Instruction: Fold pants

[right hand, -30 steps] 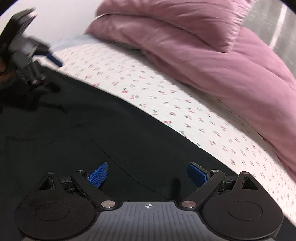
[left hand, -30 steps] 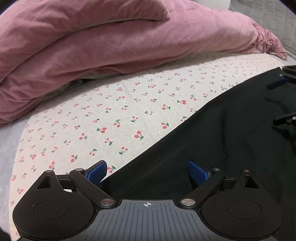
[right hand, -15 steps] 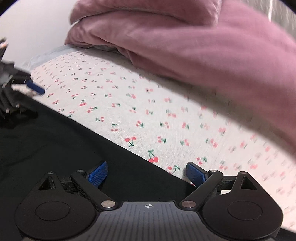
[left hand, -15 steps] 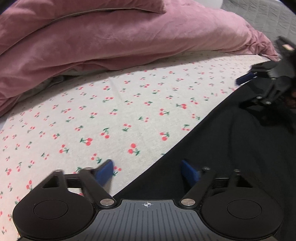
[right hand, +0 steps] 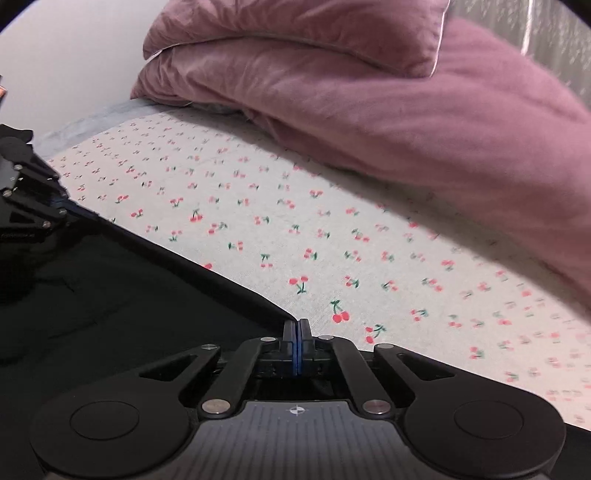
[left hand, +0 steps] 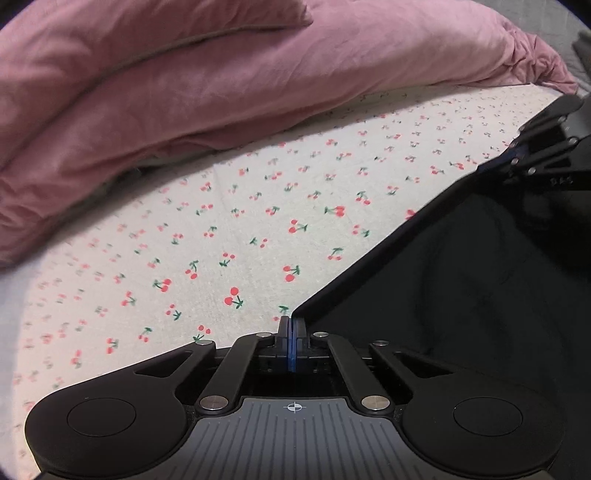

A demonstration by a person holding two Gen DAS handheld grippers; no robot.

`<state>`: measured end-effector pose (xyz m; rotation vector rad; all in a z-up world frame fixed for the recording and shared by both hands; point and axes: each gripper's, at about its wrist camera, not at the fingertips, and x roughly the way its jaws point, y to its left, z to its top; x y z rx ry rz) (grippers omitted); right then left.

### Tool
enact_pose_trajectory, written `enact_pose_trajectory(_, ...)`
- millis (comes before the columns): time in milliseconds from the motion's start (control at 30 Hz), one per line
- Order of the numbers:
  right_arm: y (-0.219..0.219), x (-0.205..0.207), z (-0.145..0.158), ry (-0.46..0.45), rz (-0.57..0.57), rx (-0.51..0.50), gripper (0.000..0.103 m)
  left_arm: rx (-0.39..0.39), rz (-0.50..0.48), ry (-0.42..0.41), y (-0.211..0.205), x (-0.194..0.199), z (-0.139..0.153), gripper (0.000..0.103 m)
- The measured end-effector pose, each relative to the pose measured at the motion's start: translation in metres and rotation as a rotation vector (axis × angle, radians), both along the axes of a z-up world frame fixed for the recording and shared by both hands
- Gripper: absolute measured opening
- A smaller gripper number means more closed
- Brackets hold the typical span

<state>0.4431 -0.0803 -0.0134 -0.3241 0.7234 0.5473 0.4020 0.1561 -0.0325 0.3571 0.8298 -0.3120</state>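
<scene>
Both pairs of tongs in position for a fold of the pants (left hand: 461, 295), which lie spread on the bed's cherry-print sheet (left hand: 258, 229). In the left wrist view we see the left tongs (left hand: 291, 332) drawn fully together, their blue pads pinching the far edge of the black cloth at the point where it meets the sheet; the right tongs appear at the upper right of that view (left hand: 517, 155), set on the same edge further along. The right wrist view gives the matching picture: the right tongs (right hand: 297, 332) are pressed together on the edge of the pants (right hand: 110, 314), and the left tongs (right hand: 55, 206) sit on the cloth at the far left. We judge the task to be at an early stage: the grip on both points of one edge is made, but no folded layer can be seen, and the carrying-over, laying-down and any later folds remain to be done. The pants read as a flat, nearly featureless black field with only faint creases and one seam line; the edge between the two grips runs straight and taut, slightly raised off the sheet. Which part of the garment is held (waistband, hem or side) we cannot tell. A pink duvet (left hand: 221, 92) and pillow (right hand: 295, 33) lie heaped beyond the sheet, well apart from the cloth.
</scene>
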Motion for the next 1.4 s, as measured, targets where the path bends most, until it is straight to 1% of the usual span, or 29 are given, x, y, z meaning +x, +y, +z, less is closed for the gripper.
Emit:
enact_pose_trajectory(33,-0.002,-0.004,0.007,-0.006,-0.012,0.004,0.0,-0.001,0.005,-0.014,-0.002,-0.006,0.006,0.0)
enact_pose_trajectory(167,-0.015,-0.03,0.041,-0.024,-0.026,0.038,0.0,-0.044,0.015,-0.053,-0.001,-0.037,0.04,0.0)
enact_pose_trajectory(267,-0.025,-0.059,0.067,-0.052,-0.025,0.058,0.0,-0.07,0.021,-0.084,-0.003,-0.061,0.065,0.0)
enact_pose_trajectory(367,-0.033,-0.088,0.085,-0.077,-0.032,0.07,0.0,-0.095,0.023,-0.112,-0.006,-0.09,0.086,0.0)
enact_pose_trajectory(500,-0.044,-0.135,0.102,-0.111,-0.031,0.074,0.0,-0.131,0.029,-0.141,-0.011,-0.13,0.103,0.0)
enact_pose_trajectory(600,-0.052,-0.167,0.107,-0.118,-0.029,0.079,0.0,-0.17,0.033,-0.147,-0.012,-0.165,0.108,0.0)
enact_pose_trajectory(767,-0.06,-0.216,0.1,-0.094,-0.009,0.076,0.0,-0.209,0.046,-0.128,-0.014,-0.221,0.096,0.0)
enact_pose_trajectory(967,-0.06,-0.259,0.072,-0.017,0.009,0.072,0.0,-0.26,0.07,-0.036,-0.009,-0.268,0.06,0.0)
enact_pose_trajectory(1067,-0.058,-0.27,0.054,0.029,0.014,0.076,0.0,-0.283,0.092,0.014,-0.004,-0.281,0.043,0.0)
enact_pose_trajectory(1167,-0.056,-0.279,0.037,0.072,0.017,0.077,0.0,-0.327,0.121,0.036,0.004,-0.29,0.026,0.001)
enact_pose_trajectory(1267,-0.052,-0.284,0.021,0.108,0.032,0.042,0.0,-0.373,0.146,0.043,0.014,-0.298,0.012,0.008)
enact_pose_trajectory(1400,-0.042,-0.285,0.002,0.13,0.055,-0.014,0.002,-0.416,0.141,0.014,0.025,-0.314,0.003,0.011)
